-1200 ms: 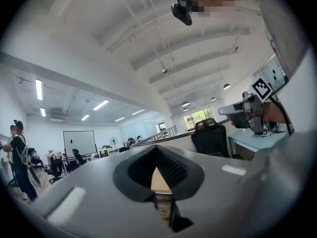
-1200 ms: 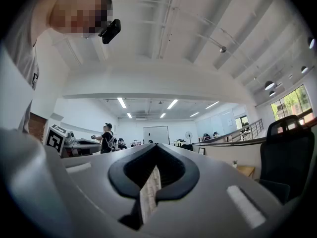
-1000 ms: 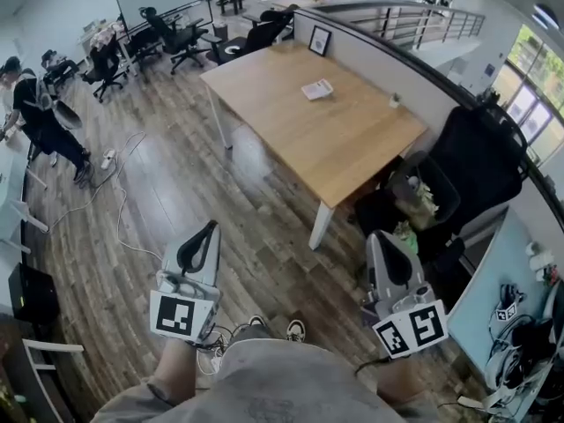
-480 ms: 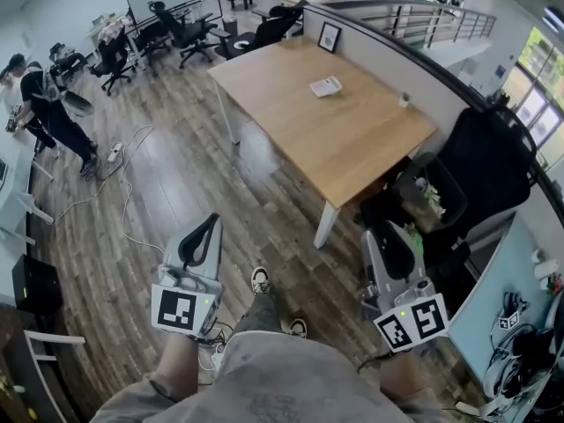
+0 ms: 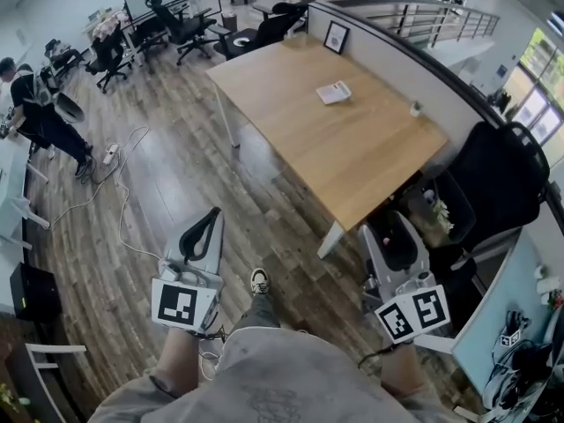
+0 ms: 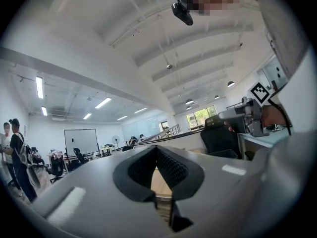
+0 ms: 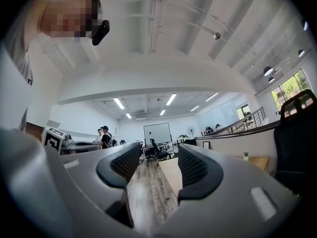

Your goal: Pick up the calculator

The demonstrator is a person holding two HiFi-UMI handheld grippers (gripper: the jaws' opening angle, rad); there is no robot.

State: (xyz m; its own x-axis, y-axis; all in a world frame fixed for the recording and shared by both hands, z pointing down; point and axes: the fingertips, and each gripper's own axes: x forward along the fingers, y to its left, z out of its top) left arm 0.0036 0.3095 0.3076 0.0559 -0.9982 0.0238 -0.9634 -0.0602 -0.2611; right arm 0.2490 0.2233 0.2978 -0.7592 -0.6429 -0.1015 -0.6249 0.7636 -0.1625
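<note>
Here we are, short of the table (image 5: 352, 157), both claws held out level over the wooden floor (image 5: 176, 174). The calculator (image 5: 334, 92) lies flat on the table's far half, closer to the partition side than to the open side, with bare wood all round it and nothing touching it. It is well apart from both claws.

The left claw (image 5: 210, 220) hangs off the table's near corner, out on the open-floor side. In its own view the left claw (image 6: 156, 150) is clenched, tips touching, nothing caught between them, only a sliver of table showing through the gap lower down.

The right claw (image 5: 392, 236) sits just beside the table's near corner. In its view the right claw (image 7: 159, 167) has its jaws opening, pads well apart, nothing between them but floor and table edge beyond.

A small pot (image 5: 414, 108) stands at the table's partition edge, a picture frame (image 5: 335, 36) leans at its far end, and a black chair (image 5: 502, 179) is past its right side. One shoe (image 5: 259, 280) shows on the floor on the table's near side. A person (image 5: 35, 113) stands far off the table's left.
</note>
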